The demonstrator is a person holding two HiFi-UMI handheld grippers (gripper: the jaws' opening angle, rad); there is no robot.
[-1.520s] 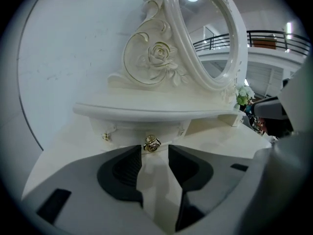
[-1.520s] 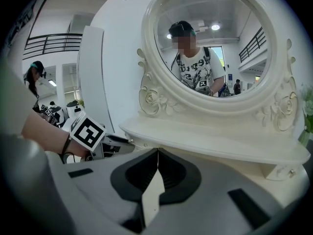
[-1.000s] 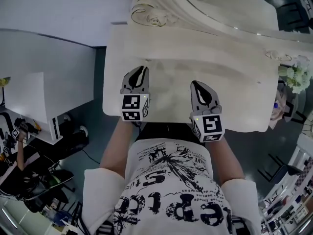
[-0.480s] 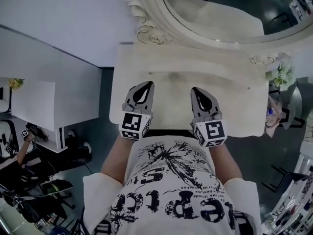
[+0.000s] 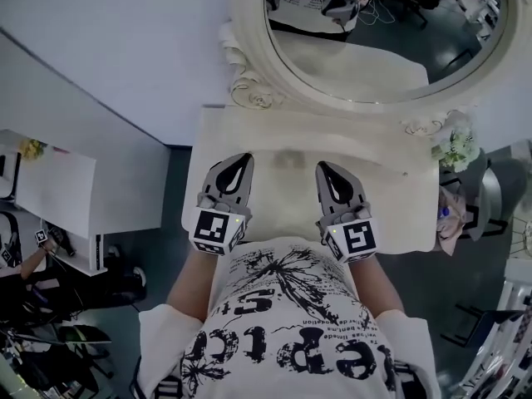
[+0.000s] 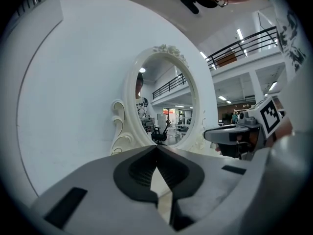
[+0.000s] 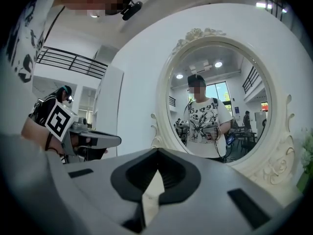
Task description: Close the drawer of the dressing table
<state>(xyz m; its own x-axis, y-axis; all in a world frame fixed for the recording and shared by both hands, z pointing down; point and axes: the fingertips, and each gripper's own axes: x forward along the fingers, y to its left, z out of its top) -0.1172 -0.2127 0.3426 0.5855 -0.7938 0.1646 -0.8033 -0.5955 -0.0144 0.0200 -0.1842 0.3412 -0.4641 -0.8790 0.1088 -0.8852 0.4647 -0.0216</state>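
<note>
The cream dressing table (image 5: 399,202) stands against the white wall under its oval mirror (image 5: 378,32). Its drawer front is hidden below the tabletop and behind the person's body. My left gripper (image 5: 242,158) hovers over the near left part of the tabletop, shut with nothing in it. My right gripper (image 5: 322,166) hovers beside it on the right, also shut and empty. In the left gripper view the shut jaws (image 6: 156,148) point level at the mirror (image 6: 166,102). The right gripper view has its shut jaws (image 7: 157,152) facing the mirror (image 7: 220,97), which reflects the person.
White flowers (image 5: 453,146) stand at the table's right end, with a grey chair (image 5: 492,191) beyond it. A white cabinet (image 5: 54,185) sits to the left, and dark office clutter (image 5: 58,339) fills the floor at lower left.
Both grippers have risen from the table's front edge and now point nearly level. The head view has tipped up, so more of the mirror shows.
</note>
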